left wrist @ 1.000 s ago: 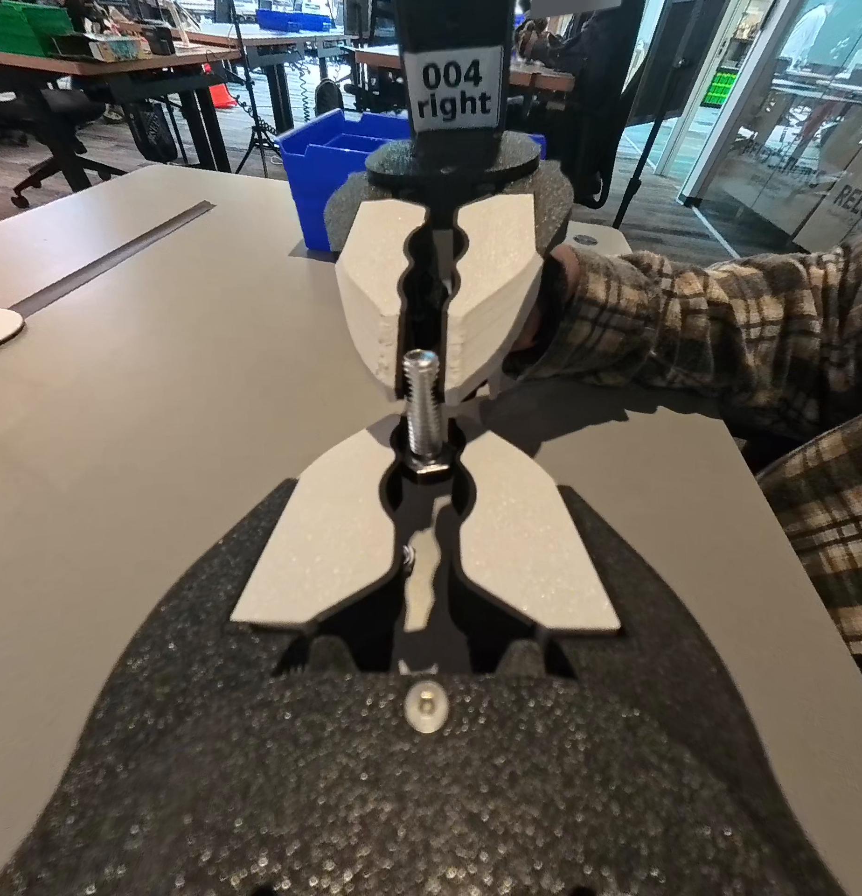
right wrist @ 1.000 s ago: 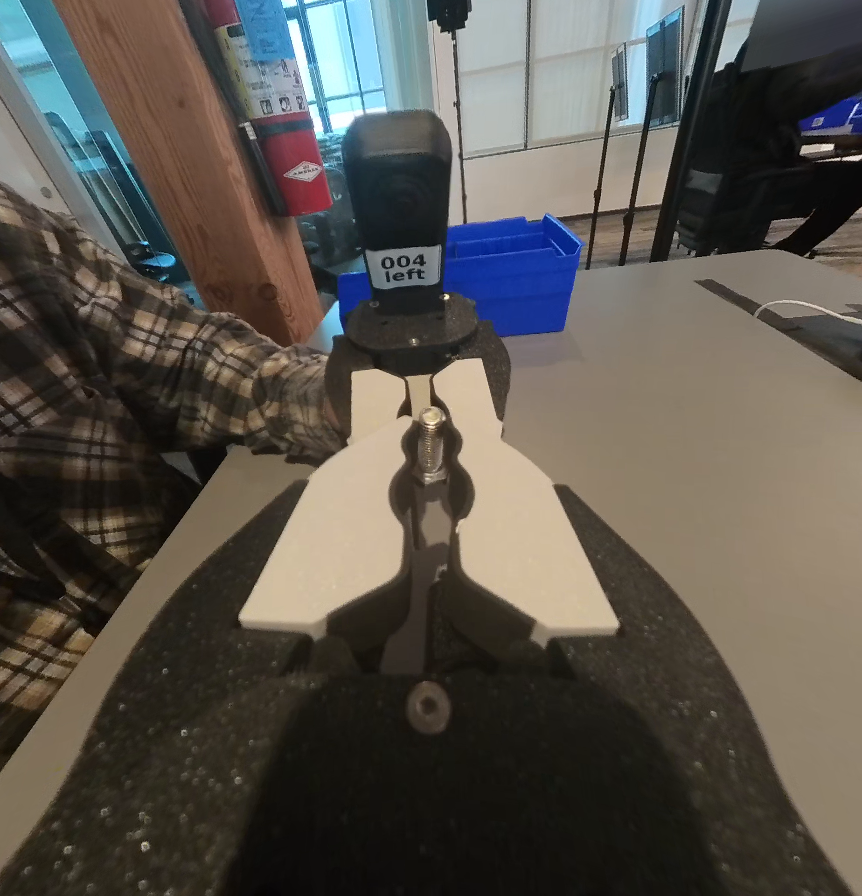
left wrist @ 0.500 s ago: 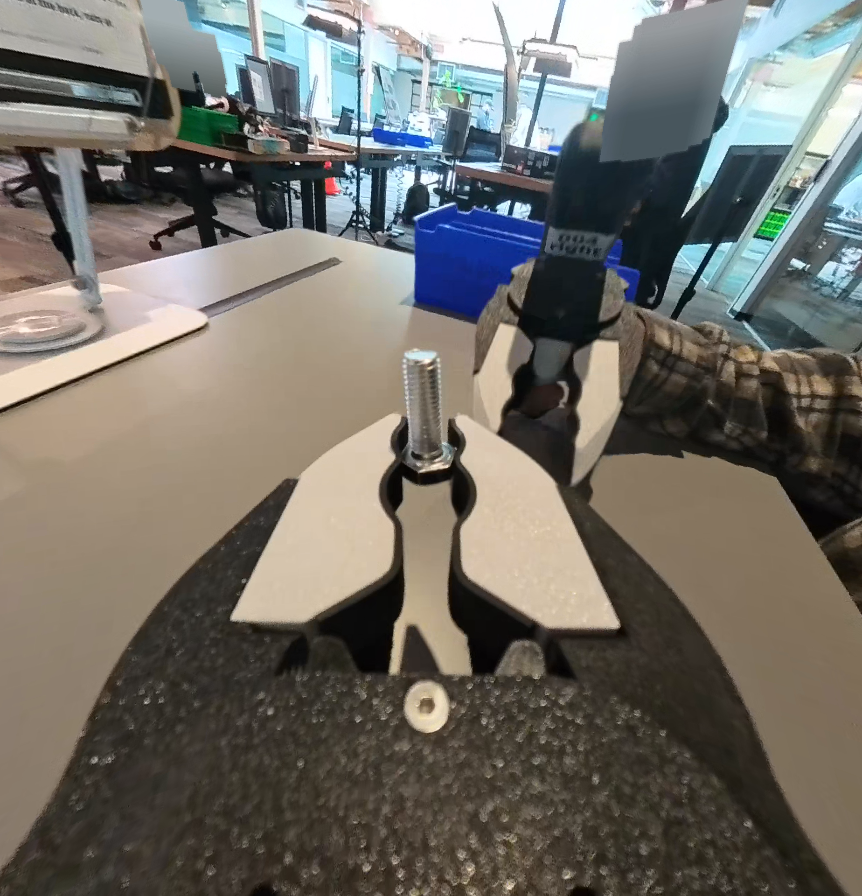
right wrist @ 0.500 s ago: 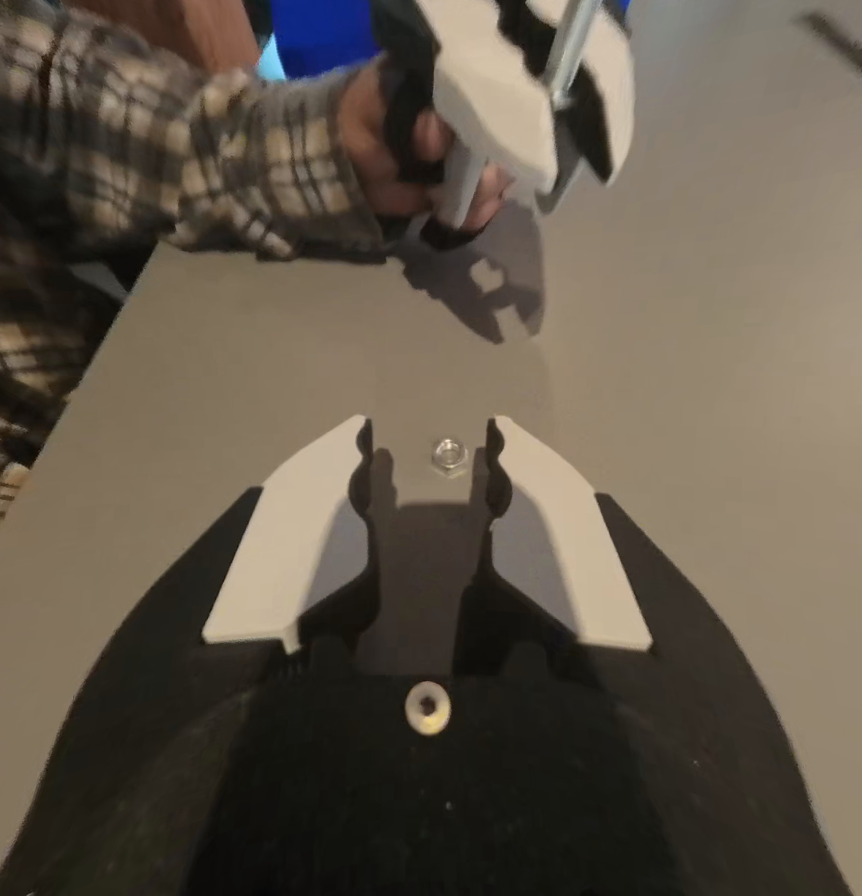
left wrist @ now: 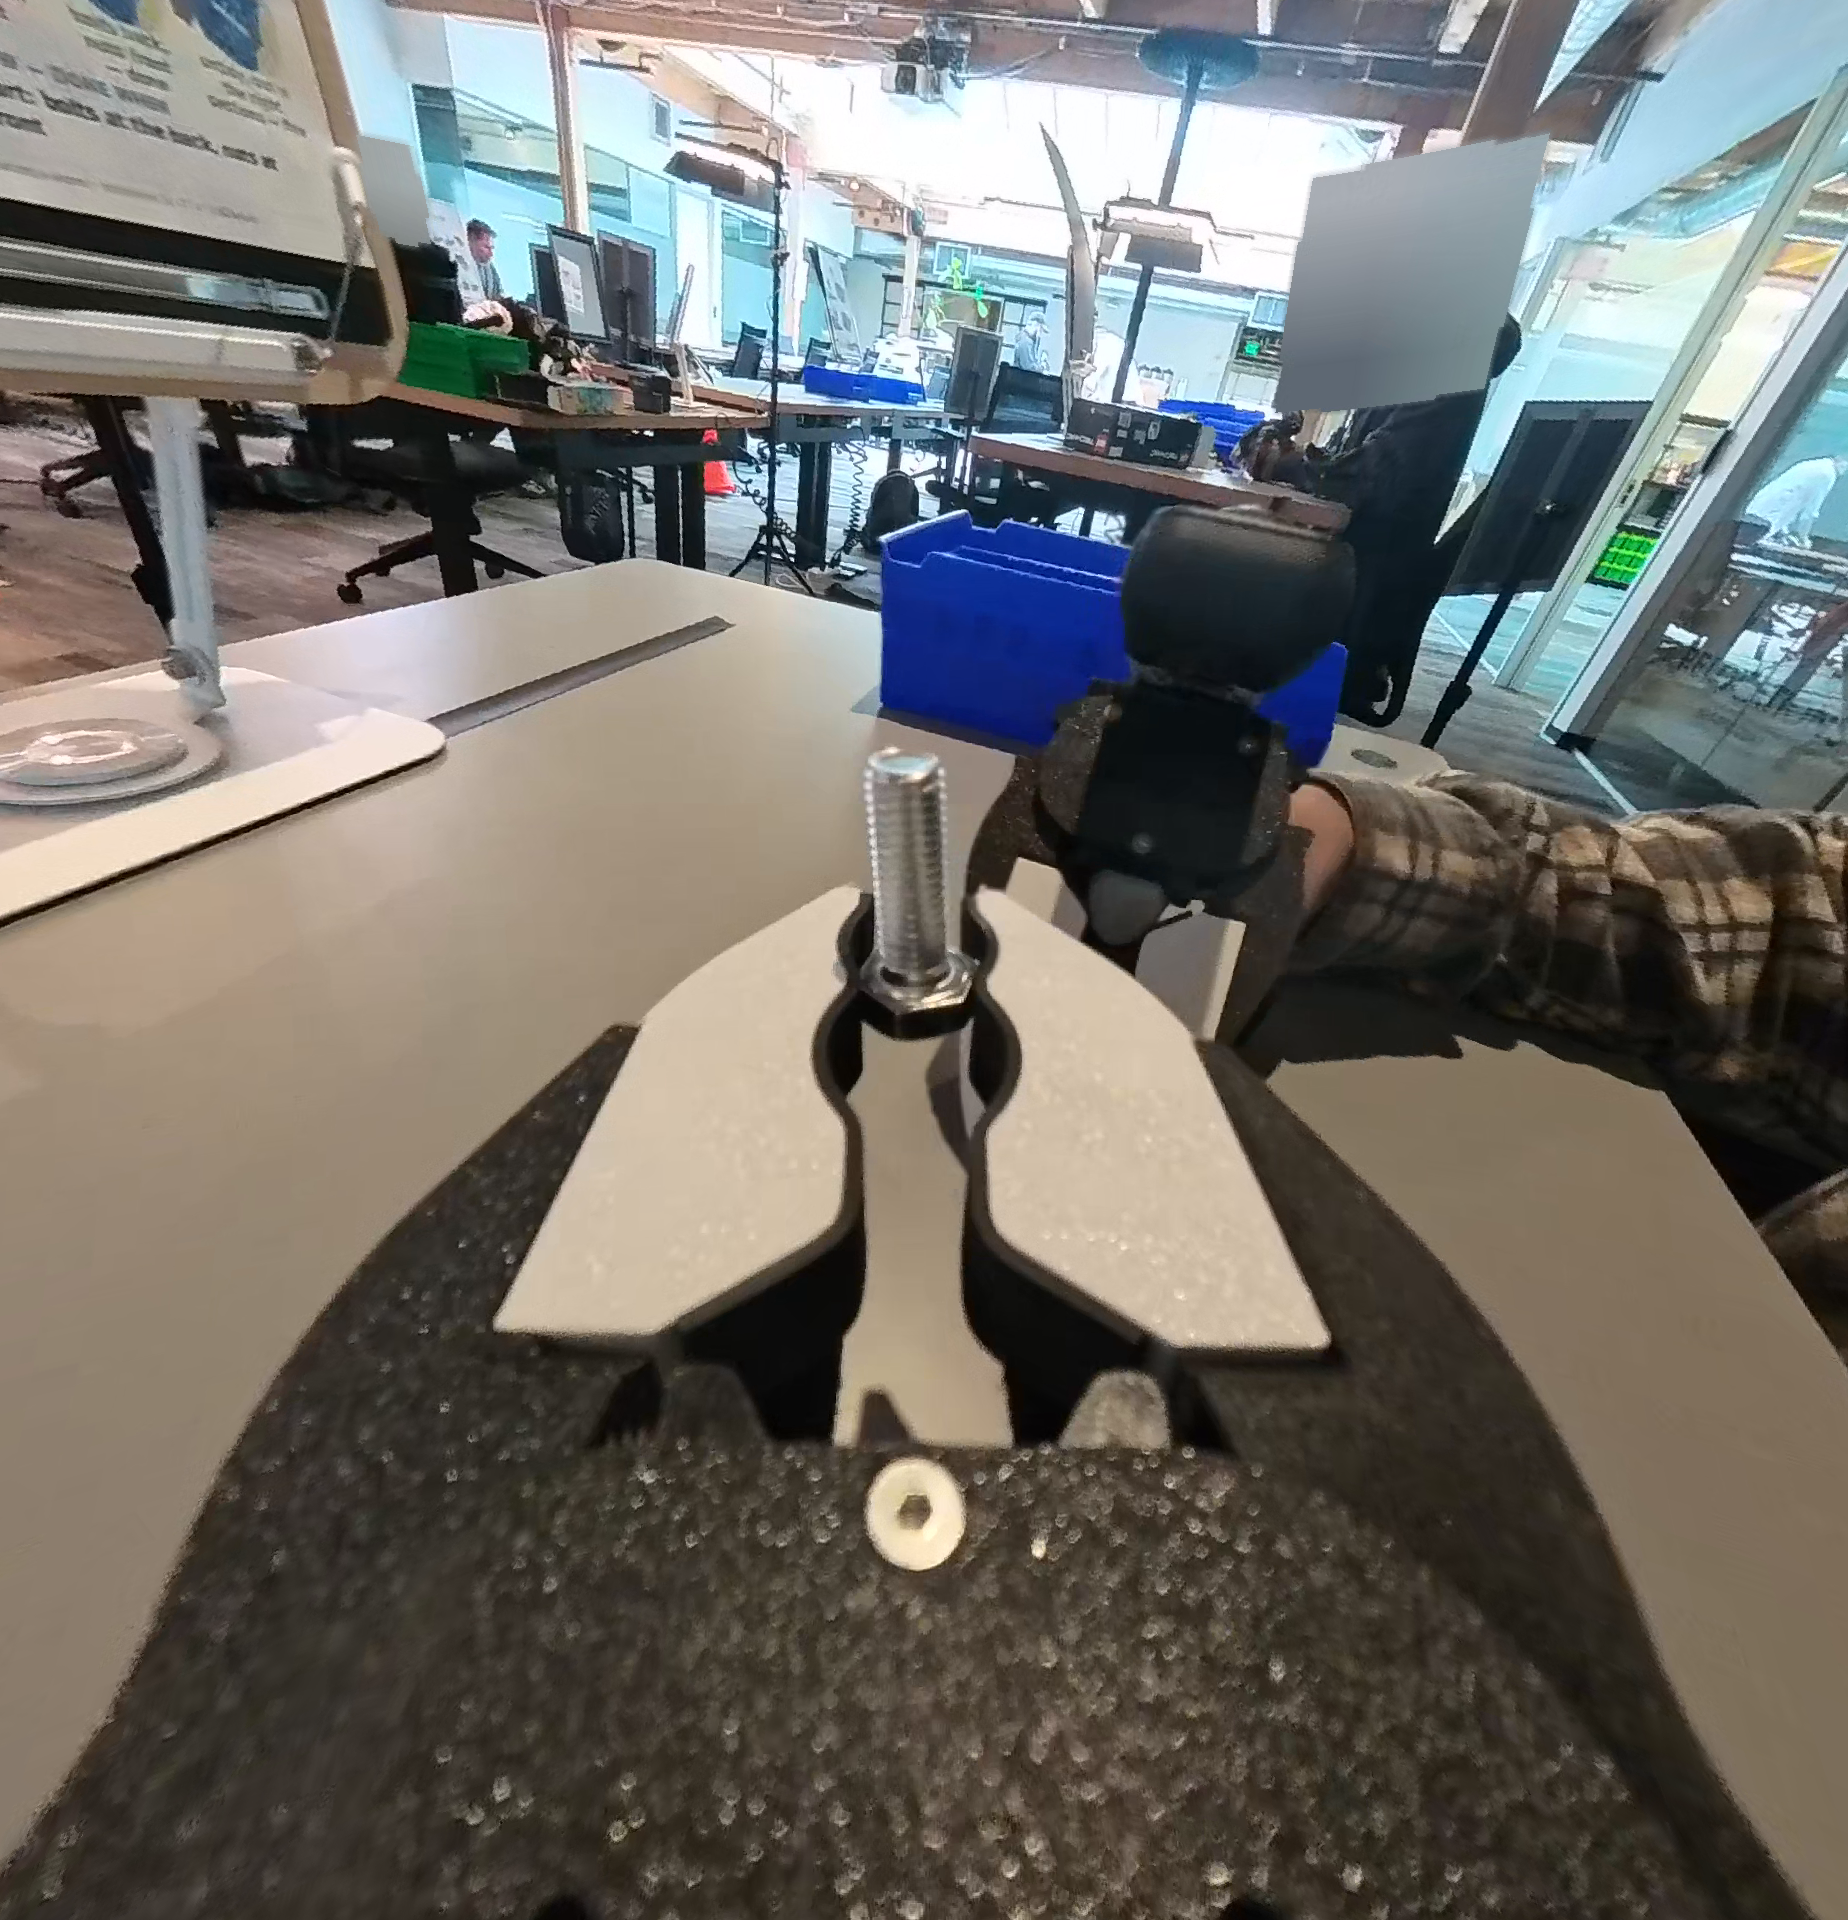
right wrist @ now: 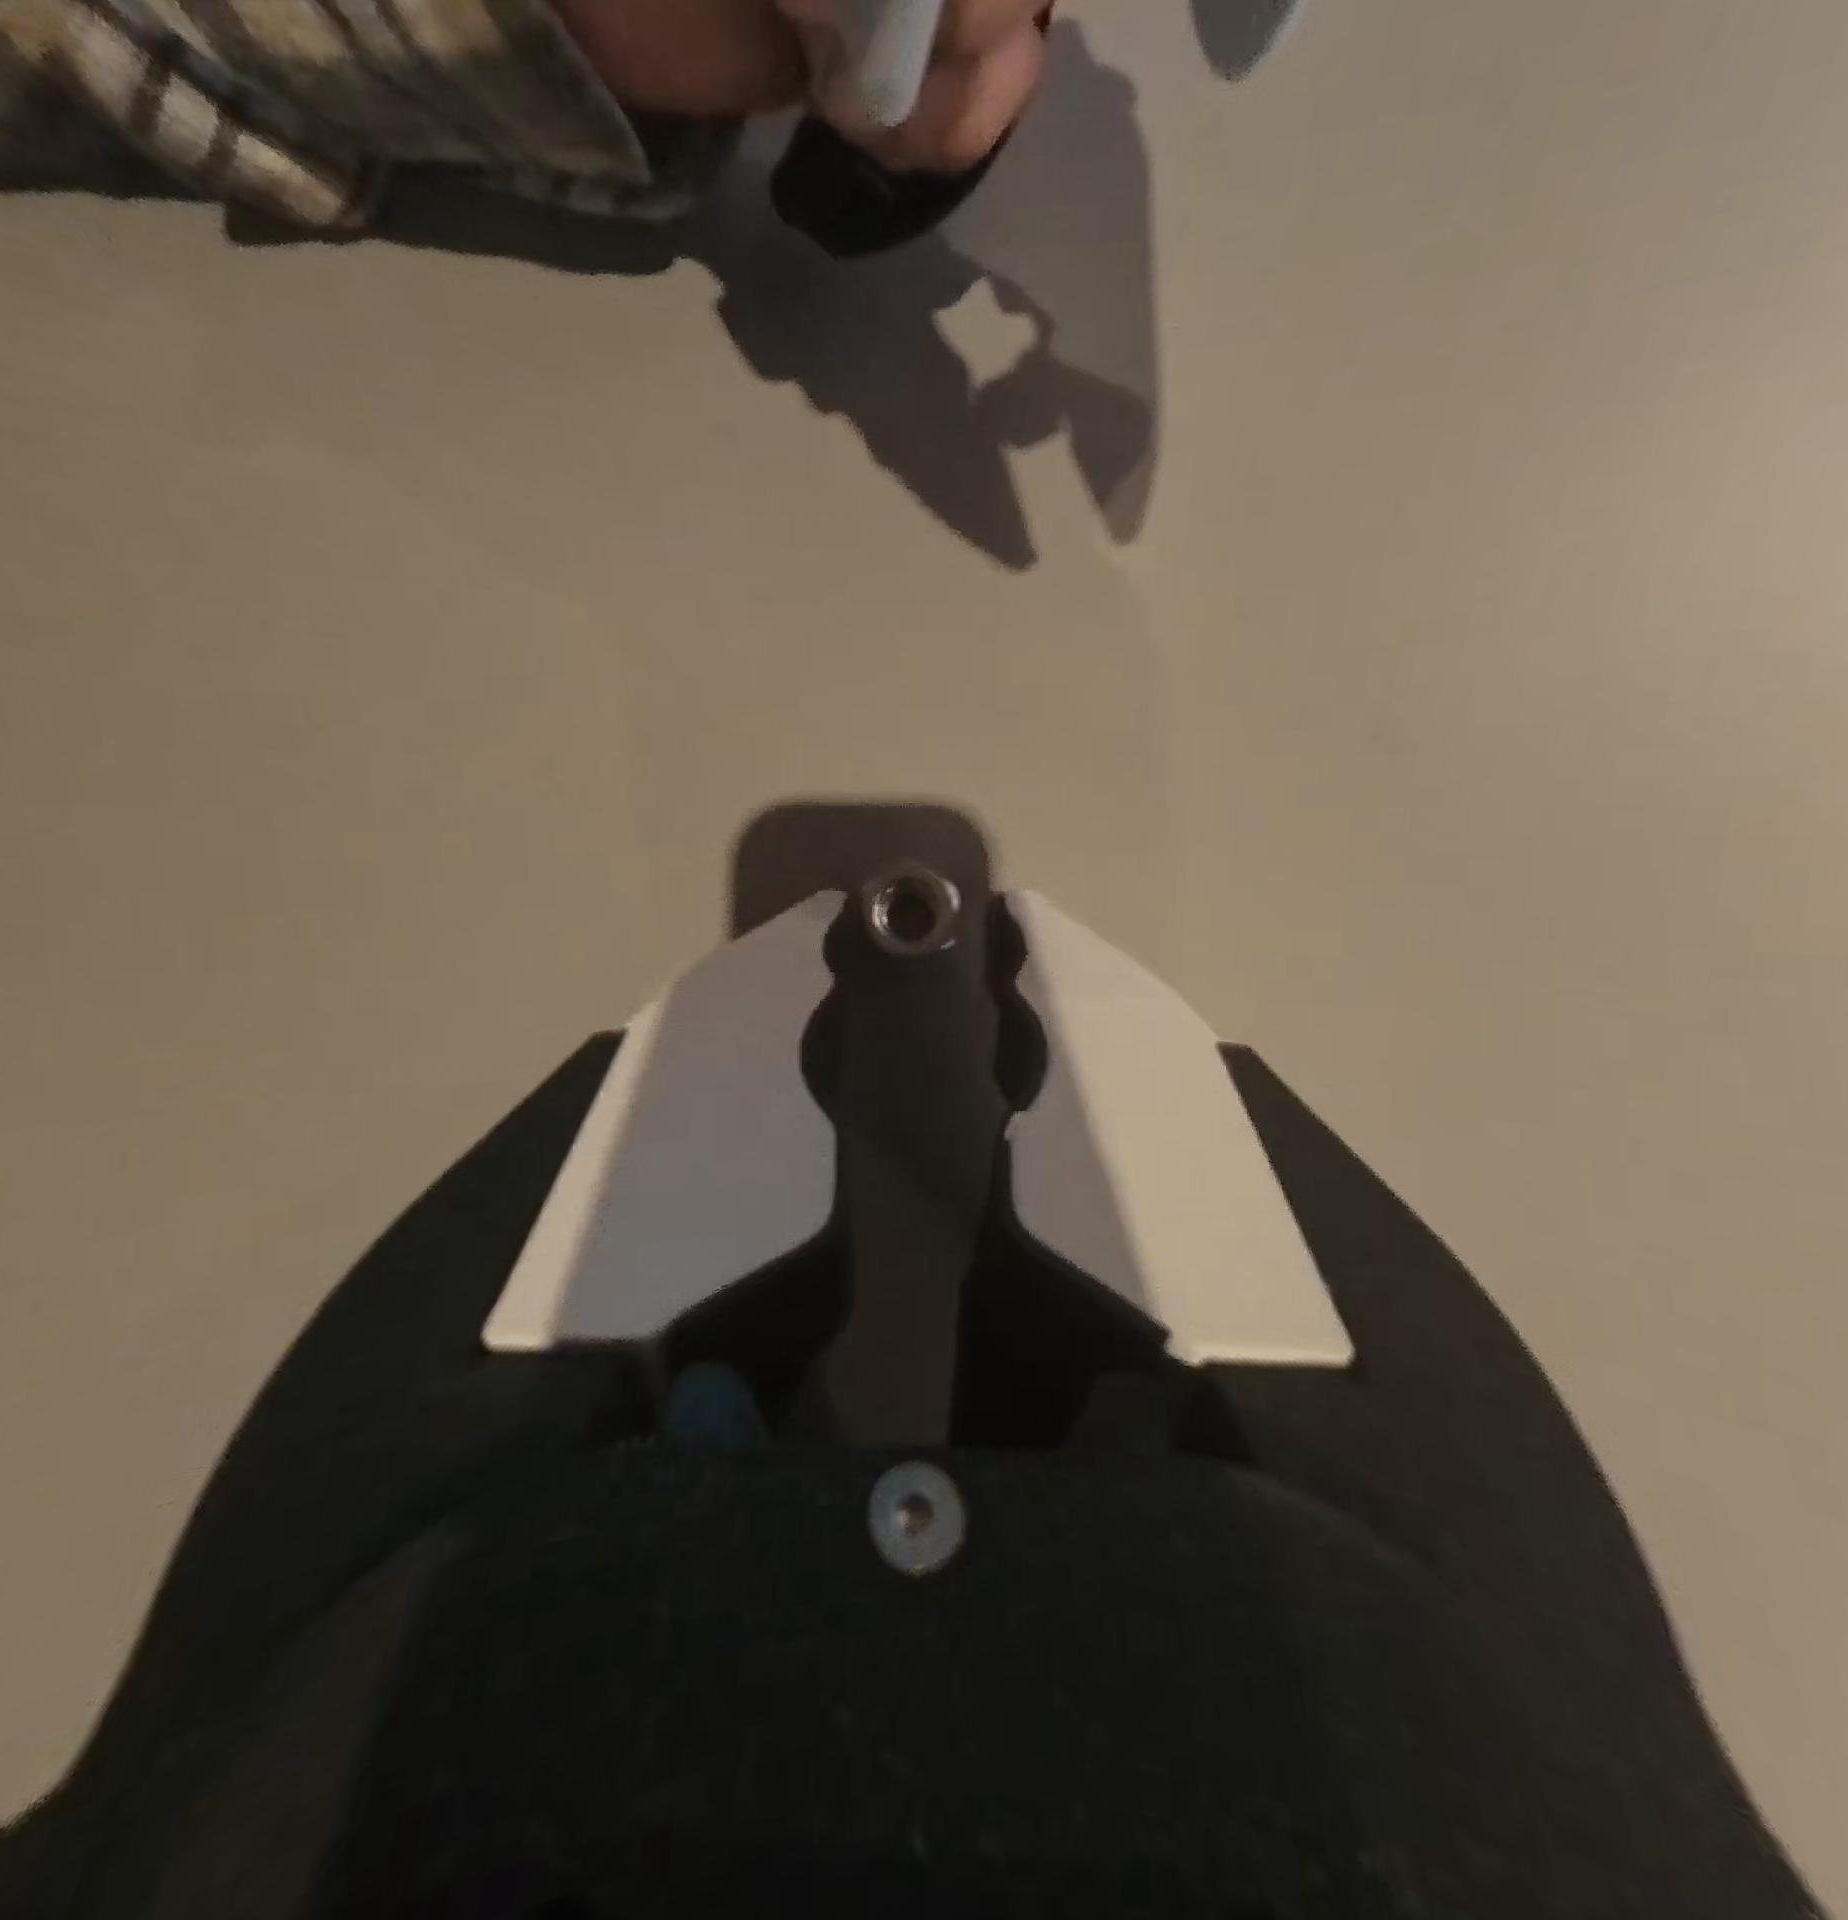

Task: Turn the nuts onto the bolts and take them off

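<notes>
- I see the grey table (left wrist: 328,1039) spanning both views; it is the largest surface in the scene
- A blue bin (left wrist: 987,634) sits at the far edge of the table, behind the right gripper as the left wrist view shows it
- A white stand base (left wrist: 276,748) with a metal post rests on the table at far left in that view
- A plaid sleeve (left wrist: 1585,914) reaches in from the right in the left wrist view; a second plaid sleeve (right wrist: 276,114) shows at the top left of the right wrist view
- My left gripper (left wrist: 915,966) is clenched on the bolt (left wrist: 904,862): its white fingers (left wrist: 712,1132) clamp the hexagonal head, and the threaded shank stands upright above them, clear of the table
- My right gripper (right wrist: 909,925) points straight down at the table; the frame is blurred
- Its fingers (right wrist: 691,1132) are closed on the nut (right wrist: 907,916), which sits between the tips with its bore facing the camera; I cannot tell whether the nut touches the table
- The nut and the bolt are apart, one in each gripper
</notes>
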### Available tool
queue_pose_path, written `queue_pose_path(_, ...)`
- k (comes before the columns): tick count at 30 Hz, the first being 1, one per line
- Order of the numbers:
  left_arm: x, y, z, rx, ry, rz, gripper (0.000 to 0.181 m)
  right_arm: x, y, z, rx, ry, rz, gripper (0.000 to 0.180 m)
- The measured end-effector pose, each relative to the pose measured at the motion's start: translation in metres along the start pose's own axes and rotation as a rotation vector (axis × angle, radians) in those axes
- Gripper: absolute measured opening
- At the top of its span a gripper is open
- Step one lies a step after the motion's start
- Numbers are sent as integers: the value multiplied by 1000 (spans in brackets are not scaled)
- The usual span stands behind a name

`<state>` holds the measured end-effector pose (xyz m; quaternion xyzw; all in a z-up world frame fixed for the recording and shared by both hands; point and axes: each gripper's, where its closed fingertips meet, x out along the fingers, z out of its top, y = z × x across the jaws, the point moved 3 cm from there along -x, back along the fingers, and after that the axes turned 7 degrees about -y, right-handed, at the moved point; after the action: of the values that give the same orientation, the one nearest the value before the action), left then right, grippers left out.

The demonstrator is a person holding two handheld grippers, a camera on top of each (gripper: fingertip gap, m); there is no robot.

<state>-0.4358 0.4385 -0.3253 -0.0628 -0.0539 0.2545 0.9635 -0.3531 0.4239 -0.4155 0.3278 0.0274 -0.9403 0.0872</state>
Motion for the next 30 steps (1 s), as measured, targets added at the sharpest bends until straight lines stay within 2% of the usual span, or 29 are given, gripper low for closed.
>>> queue_pose_path(1, 0, 1, 0, -3, -3, 5, 15, 0, 0, 0, -4, 0, -1, 17)
queue_pose_path(12, 1, 4, -7, 10, 20, 23, 15, 0, 2, 2, -28, -13, -28, 16)
queue_pose_path(17, 2, -2, -10, 45, 32, 16, 15, -27, -2, 18, 12, -112, -63, 16)
queue_pose_path(23, 8, -13, -14, 101, 55, -18, 15, -91, -7, 79, -69, -218, -135, 16)
queue_pose_path(30, 14, -29, -13, 169, 85, -33, 15, -86, 6, 132, -199, -171, -69, 16)
